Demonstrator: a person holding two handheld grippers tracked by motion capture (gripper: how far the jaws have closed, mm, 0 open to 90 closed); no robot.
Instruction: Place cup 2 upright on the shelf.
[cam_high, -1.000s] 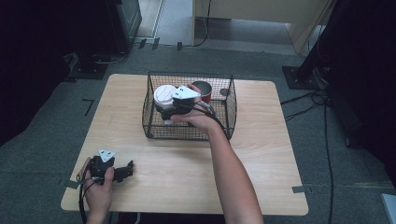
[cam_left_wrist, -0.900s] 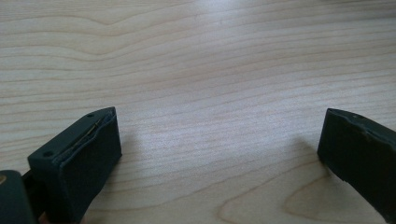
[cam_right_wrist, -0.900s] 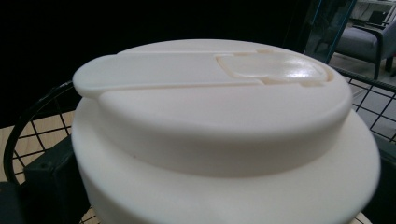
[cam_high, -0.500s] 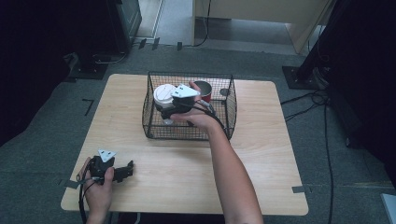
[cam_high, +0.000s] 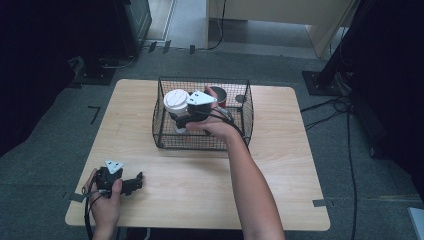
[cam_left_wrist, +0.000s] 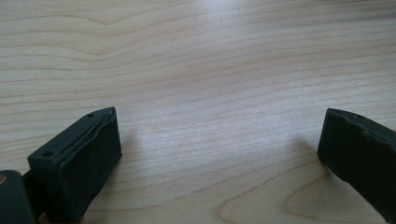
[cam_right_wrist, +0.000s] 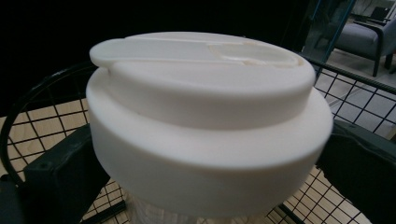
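The right gripper (cam_high: 181, 119) has its fingers closed around a lidded cup (cam_high: 176, 101) inside the wire basket (cam_high: 200, 142) — the left gripper (cam_high: 135, 182) rests spread wide, holding nothing, on the bench (cam_high: 200, 185).

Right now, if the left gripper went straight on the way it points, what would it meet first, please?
Probably nothing: the left gripper lies open on the table, pointing right over bare wood. The right forearm may lie farther along; depth is unclear.

cup (cam_high: 176, 107) | white lid on, upright | inside wire basket (cam_high: 240, 127), left side
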